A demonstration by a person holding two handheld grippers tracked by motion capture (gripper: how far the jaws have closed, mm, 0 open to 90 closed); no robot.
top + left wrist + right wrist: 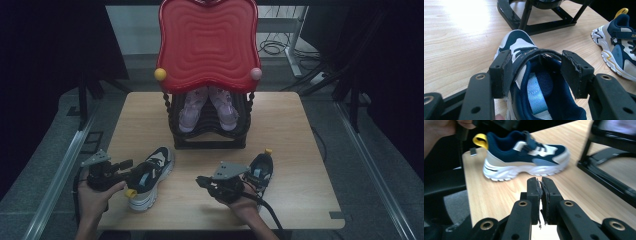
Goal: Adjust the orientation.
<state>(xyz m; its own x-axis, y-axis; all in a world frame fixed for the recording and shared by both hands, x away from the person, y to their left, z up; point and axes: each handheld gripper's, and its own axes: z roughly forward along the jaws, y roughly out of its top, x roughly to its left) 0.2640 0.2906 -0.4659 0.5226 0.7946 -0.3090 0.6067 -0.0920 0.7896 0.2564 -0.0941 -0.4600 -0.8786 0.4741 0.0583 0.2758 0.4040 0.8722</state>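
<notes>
Left tongs (536, 72) clamp the collar of one navy sneaker (150, 176) on the desk (295, 130); right tongs (541, 192), pressed together and empty, hover beside its mate (261, 172); the black rack (210, 135) awaits both.

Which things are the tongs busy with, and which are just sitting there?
Busy with:
- left tongs, closed on the collar of the left shoe
- right tongs, shut and empty
- right shoe, beside the right tongs

Just sitting there:
- black rack
- pink shoes on the rack
- red tray
- table
</notes>
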